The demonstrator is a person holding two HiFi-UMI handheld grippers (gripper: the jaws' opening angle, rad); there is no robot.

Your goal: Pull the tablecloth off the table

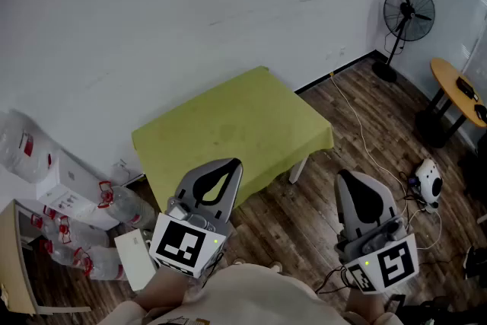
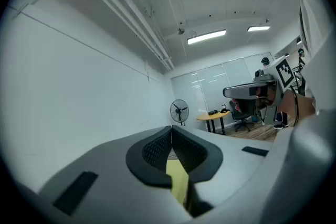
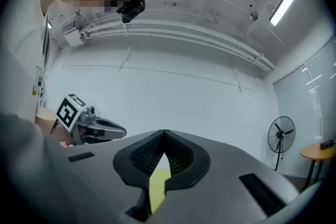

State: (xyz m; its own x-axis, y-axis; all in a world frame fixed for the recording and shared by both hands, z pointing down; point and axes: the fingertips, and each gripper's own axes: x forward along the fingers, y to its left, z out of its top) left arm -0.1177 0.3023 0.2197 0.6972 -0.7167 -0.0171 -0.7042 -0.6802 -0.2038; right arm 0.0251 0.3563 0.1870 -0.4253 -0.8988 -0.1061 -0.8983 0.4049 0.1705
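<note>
Yellow-green tablecloth [image 1: 236, 125] covers bench [image 1: 297, 169] by far wall [image 1: 190, 4], untouched. Left gripper [image 1: 228, 165], right gripper [image 1: 347, 179] clenched empty, level, aimed at cloth's near edge from well apart; likely lining up approach.

The yellow-green tablecloth [image 1: 232, 125] lies spread flat and smooth over the small table [image 1: 297, 168], covering its whole top. Its edges hang down the near sides, with 1 corner drooping at the right. Only 1 white table leg shows below the cloth.
</note>
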